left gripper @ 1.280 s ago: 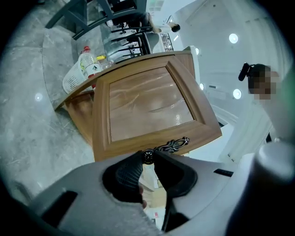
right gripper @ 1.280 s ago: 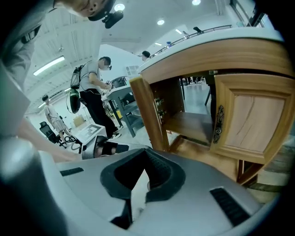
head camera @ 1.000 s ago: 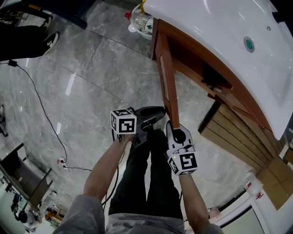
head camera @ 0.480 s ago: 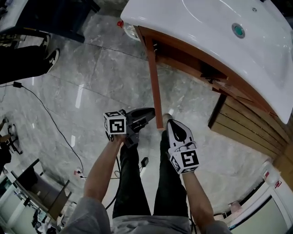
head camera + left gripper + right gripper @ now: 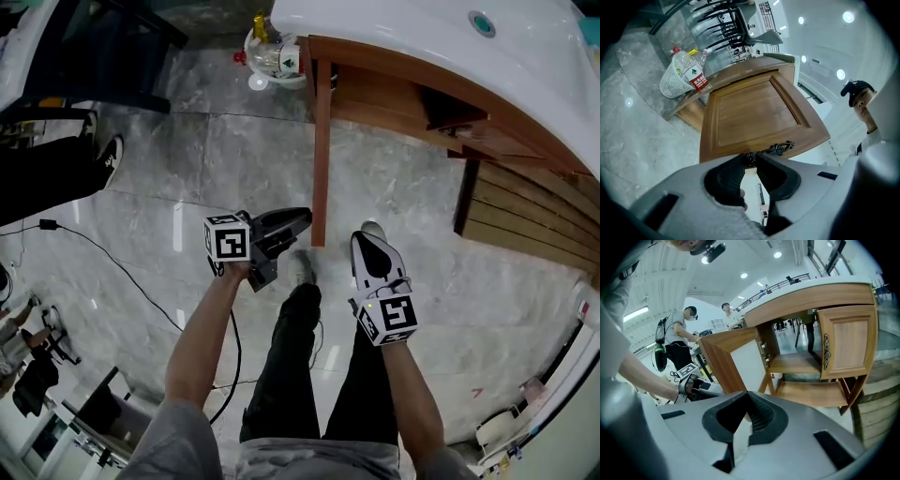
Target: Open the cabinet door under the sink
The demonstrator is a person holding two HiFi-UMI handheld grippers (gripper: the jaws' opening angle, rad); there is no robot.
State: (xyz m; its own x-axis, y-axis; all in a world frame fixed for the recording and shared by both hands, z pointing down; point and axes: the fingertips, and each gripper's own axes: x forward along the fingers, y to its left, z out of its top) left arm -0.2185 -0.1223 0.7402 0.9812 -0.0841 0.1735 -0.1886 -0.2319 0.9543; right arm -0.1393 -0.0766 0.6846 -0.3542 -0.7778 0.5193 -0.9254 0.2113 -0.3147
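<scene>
Clamping one knob [image 5: 749, 158], left gripper [image 5: 302, 217], one door [image 5: 750, 110]

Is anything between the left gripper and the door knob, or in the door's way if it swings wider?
Nothing between: the left gripper is shut on the knob. A white basket stands on the floor beyond the door, by the hinge side; it might limit a wider swing.
</scene>
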